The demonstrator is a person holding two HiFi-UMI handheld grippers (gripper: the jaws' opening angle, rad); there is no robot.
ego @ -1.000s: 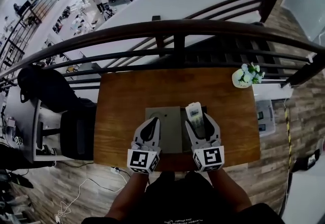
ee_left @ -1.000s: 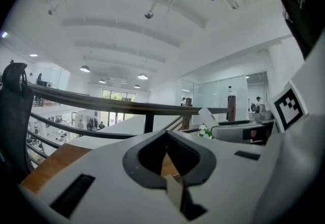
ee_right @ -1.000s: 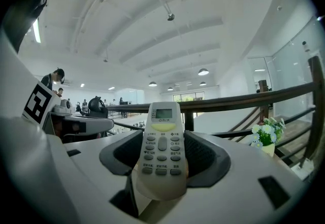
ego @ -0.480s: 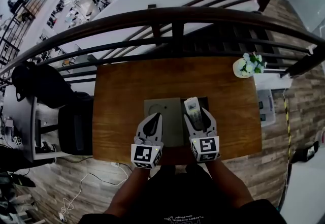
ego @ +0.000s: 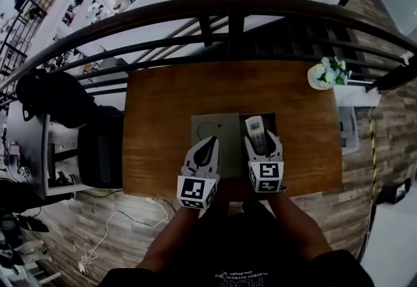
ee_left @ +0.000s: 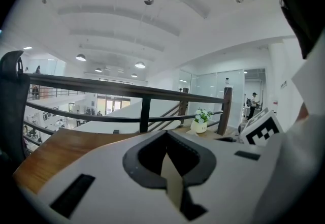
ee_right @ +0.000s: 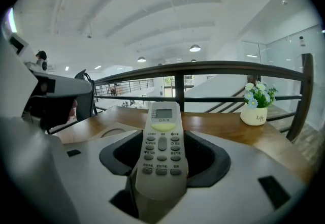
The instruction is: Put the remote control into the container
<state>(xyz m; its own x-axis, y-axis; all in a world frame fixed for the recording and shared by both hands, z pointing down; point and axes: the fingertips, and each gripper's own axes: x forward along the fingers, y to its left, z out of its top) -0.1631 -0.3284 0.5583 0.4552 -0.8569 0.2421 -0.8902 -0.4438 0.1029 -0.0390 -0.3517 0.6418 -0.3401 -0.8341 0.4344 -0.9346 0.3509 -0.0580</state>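
Grips remote control (ee_right: 161, 147) in right gripper (ego: 263, 142) above container (ego: 218, 124), long axis along jaws, screen end pointing past container's far rim. Left gripper (ee_left: 170, 167) pinched together, empty.

Bright, evenly lit by ceiling lamps (ee_right: 195, 48); mild sheen on the tabletop (ee_right: 218, 122); heavily bowed toward edges, black corners, nearest foreground soft.

The remote control (ee_right: 161, 142) is an off-white handset with a small display, a yellow-green key and rows of grey buttons. It is held face up between the closed jaws of the right gripper (ego: 262, 147), display end pointing away from the person. The container (ego: 215, 131) is a flat grey-green box lying in the near middle of the wooden table (ego: 163, 110). Its left part carries a circular recess and its right part is dark, with the remote over it; contact cannot be judged.
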